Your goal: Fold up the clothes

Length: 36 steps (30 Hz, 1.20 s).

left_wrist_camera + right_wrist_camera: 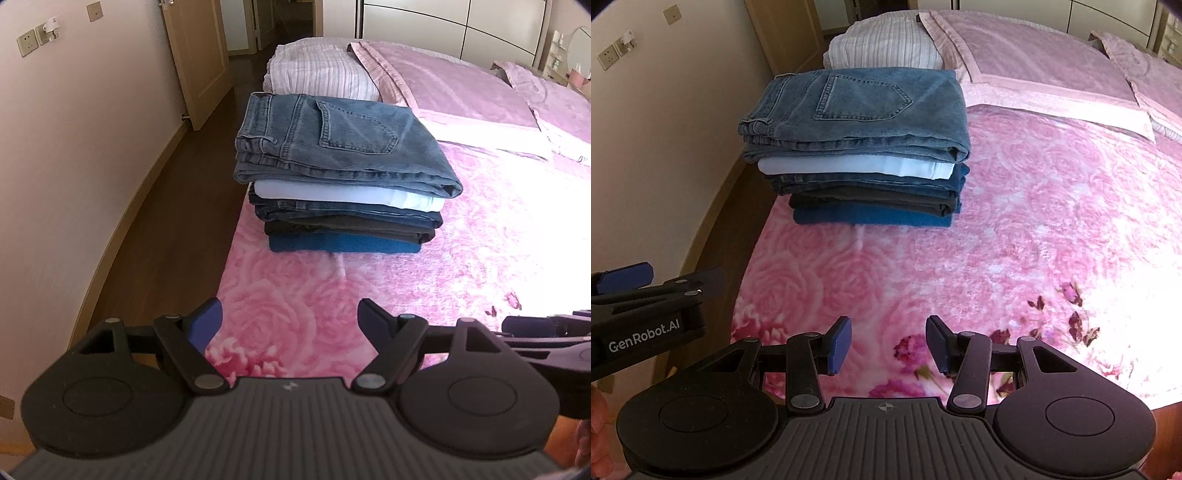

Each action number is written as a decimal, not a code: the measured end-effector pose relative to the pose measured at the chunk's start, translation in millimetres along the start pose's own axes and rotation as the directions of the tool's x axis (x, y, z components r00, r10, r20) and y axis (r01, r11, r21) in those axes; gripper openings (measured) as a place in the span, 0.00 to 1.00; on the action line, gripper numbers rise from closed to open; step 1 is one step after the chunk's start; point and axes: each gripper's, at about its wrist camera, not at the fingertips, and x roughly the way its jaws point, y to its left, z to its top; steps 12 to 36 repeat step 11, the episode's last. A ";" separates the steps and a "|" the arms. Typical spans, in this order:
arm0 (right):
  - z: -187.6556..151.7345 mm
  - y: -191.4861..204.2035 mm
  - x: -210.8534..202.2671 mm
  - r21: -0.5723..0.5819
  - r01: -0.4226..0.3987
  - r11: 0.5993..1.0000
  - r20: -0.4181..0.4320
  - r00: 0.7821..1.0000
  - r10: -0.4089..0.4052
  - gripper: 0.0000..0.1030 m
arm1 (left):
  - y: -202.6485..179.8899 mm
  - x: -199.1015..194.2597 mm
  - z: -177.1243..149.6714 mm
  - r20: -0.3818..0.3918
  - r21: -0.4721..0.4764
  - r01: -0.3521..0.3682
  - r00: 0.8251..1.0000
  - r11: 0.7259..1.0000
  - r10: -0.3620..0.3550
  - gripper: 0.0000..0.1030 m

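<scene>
A stack of folded clothes (pixel 343 184) (pixel 864 155) stands on the pink rose-patterned bed cover (pixel 406 295) (pixel 997 240), near its left edge. Blue jeans (pixel 332 136) (pixel 860 107) lie on top, back pocket up. Under them are a white garment (pixel 332 194), darker jeans, a dark grey piece and a blue piece (pixel 871 218) at the bottom. My left gripper (pixel 290 321) hangs open over the cover in front of the stack, nothing between its pads. My right gripper (pixel 888 341) is open too, beside it and empty. The left gripper (pixel 661 278) also shows at the right wrist view's left edge.
The bed's left edge drops to a brown wooden floor (pixel 173 206) beside a cream wall (pixel 74 147). A striped white pillow (pixel 317 72) and a folded pink quilt (pixel 461 92) lie behind the stack. An open wooden door (pixel 199 55) stands at the far left.
</scene>
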 end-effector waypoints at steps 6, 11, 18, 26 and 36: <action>5.2 7.4 4.0 -0.007 0.000 1.000 -0.003 1.000 0.000 0.47 | 8.8 3.5 5.4 0.007 0.002 -0.002 1.000 1.000 0.002 0.76; 9.2 13.1 4.6 -0.012 0.002 1.000 -0.004 1.000 -0.002 0.47 | 15.9 0.9 10.8 0.031 -0.001 -0.008 0.999 1.000 0.008 0.75; 9.2 13.1 4.6 -0.012 0.002 1.000 -0.004 1.000 -0.002 0.47 | 15.9 0.9 10.8 0.031 -0.001 -0.008 0.999 1.000 0.008 0.75; 9.2 13.1 4.6 -0.012 0.002 1.000 -0.004 1.000 -0.002 0.47 | 15.9 0.9 10.8 0.031 -0.001 -0.008 0.999 1.000 0.008 0.75; 9.2 13.1 4.6 -0.012 0.002 1.000 -0.004 1.000 -0.002 0.47 | 15.9 0.9 10.8 0.031 -0.001 -0.008 0.999 1.000 0.008 0.75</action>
